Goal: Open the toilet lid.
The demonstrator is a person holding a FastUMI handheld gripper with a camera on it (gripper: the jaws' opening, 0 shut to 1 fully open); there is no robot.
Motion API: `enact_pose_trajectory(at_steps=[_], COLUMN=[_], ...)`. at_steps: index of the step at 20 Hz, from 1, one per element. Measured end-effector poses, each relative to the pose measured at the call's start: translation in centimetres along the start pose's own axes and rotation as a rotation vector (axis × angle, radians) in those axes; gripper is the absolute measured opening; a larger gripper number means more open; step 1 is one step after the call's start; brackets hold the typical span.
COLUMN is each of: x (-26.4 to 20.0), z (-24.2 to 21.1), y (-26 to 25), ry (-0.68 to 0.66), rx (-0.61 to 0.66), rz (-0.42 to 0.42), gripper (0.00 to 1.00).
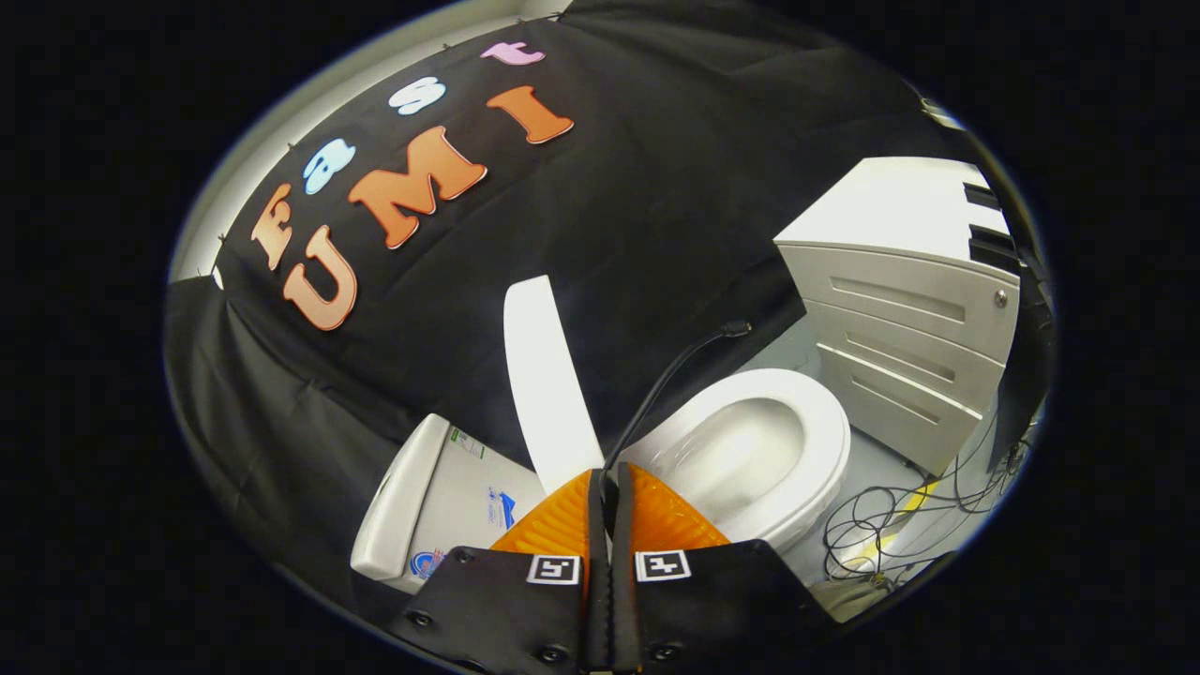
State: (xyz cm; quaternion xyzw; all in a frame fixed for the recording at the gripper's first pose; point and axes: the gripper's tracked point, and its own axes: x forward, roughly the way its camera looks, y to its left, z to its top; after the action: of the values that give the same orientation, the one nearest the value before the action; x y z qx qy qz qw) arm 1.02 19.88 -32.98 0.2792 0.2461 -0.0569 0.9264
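Lid: I saw it upright at frame centre; I judged it light, rigid, slick plastic, best taken at its free edge.
Hand-held gripper: fingers clenched together, grasping nothing.

No wording can be read here. The toilet tank carries three stickers, all too small to make out: a green-edged sticker near the tank's top edge, a blue arrow sticker lower on the tank, and a round red-and-blue sticker at the tank's bottom corner. Beside the tank, my gripper has its fingers pressed together, and each finger's base bears a square black-and-white marker tag, a pattern and no letters.
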Motion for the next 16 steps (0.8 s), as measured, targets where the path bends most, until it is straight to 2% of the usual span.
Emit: enact_pose_trajectory(at_steps=[16], x=[-1.1], z=[-3.3], y=[8.8], ry=[-0.010], rx=[-0.254], rz=[0.053], gripper=[0.08])
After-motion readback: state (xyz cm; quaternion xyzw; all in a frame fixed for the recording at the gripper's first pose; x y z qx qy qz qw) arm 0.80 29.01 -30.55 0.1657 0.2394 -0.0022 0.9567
